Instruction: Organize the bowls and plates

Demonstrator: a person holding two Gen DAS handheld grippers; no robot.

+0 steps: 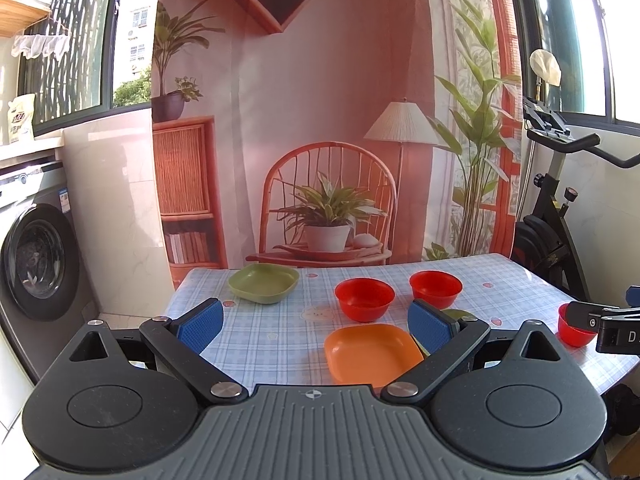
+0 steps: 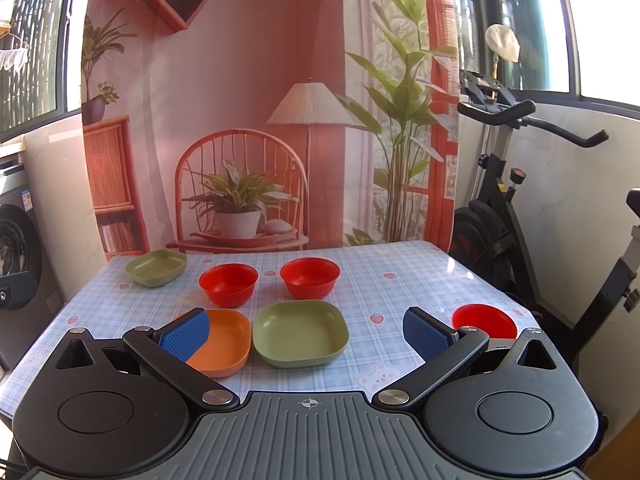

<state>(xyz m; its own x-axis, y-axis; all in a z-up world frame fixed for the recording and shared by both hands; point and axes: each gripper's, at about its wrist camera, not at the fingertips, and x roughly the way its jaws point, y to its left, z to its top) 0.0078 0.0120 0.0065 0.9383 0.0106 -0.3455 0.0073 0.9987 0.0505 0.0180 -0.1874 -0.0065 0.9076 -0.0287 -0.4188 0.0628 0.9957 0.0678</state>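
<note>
On the checked tablecloth lie an orange plate, a near green plate and a far green plate at the back left. Two red bowls stand mid-table; a third red bowl is at the right edge. My right gripper is open and empty over the near plates. My left gripper is open and empty above the table, left of the orange plate. The far green plate and red bowls lie beyond it.
A washing machine stands left of the table. An exercise bike stands at the right. A printed backdrop hangs behind the table's far edge. The right gripper's body shows at the right of the left wrist view.
</note>
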